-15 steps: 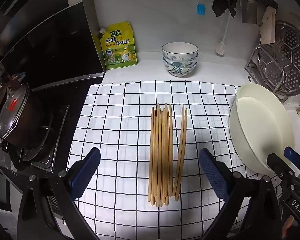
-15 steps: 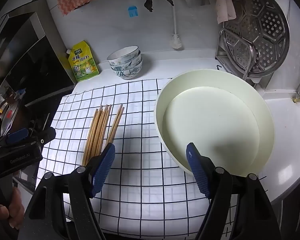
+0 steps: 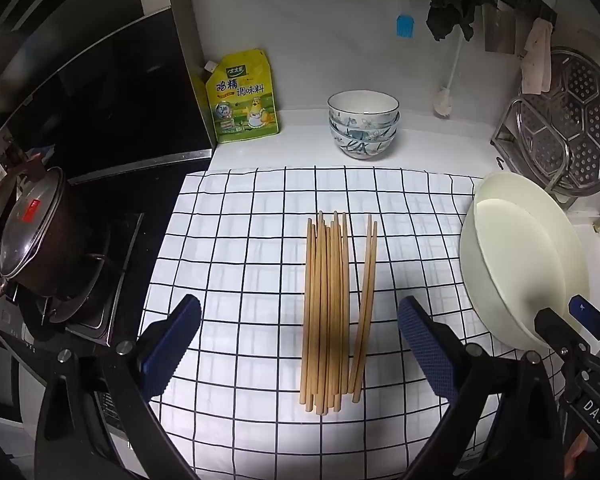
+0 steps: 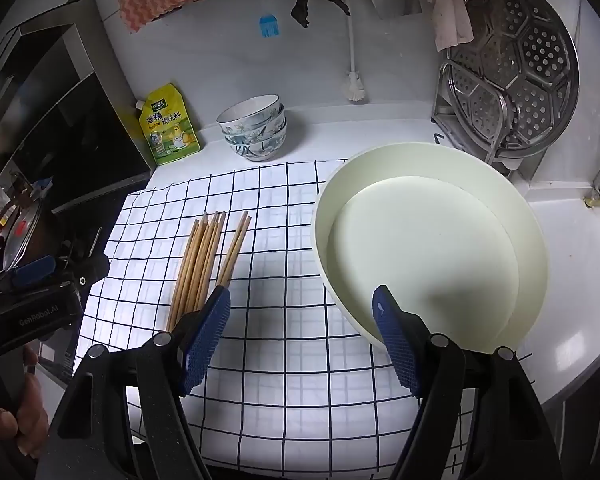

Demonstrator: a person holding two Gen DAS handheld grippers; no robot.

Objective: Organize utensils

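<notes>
Several wooden chopsticks [image 3: 328,308] lie in a loose bundle on the white checked cloth [image 3: 240,240], two of them a little apart to the right. They also show in the right wrist view [image 4: 204,256]. My left gripper [image 3: 300,344] is open and empty, its fingers straddling the near ends of the bundle from above. My right gripper [image 4: 300,336] is open and empty, over the cloth between the chopsticks and a large cream basin [image 4: 532,248]. The basin also shows in the left wrist view [image 3: 476,264].
A stack of patterned bowls [image 3: 363,128] and a yellow seasoning pouch [image 3: 242,98] stand at the back. A lidded pot [image 3: 32,236] sits on the stove at left. A steel steamer rack [image 4: 512,68] stands at back right. The counter edge runs near the right.
Both grippers have barely shifted. The chopsticks and basin lie as before.
</notes>
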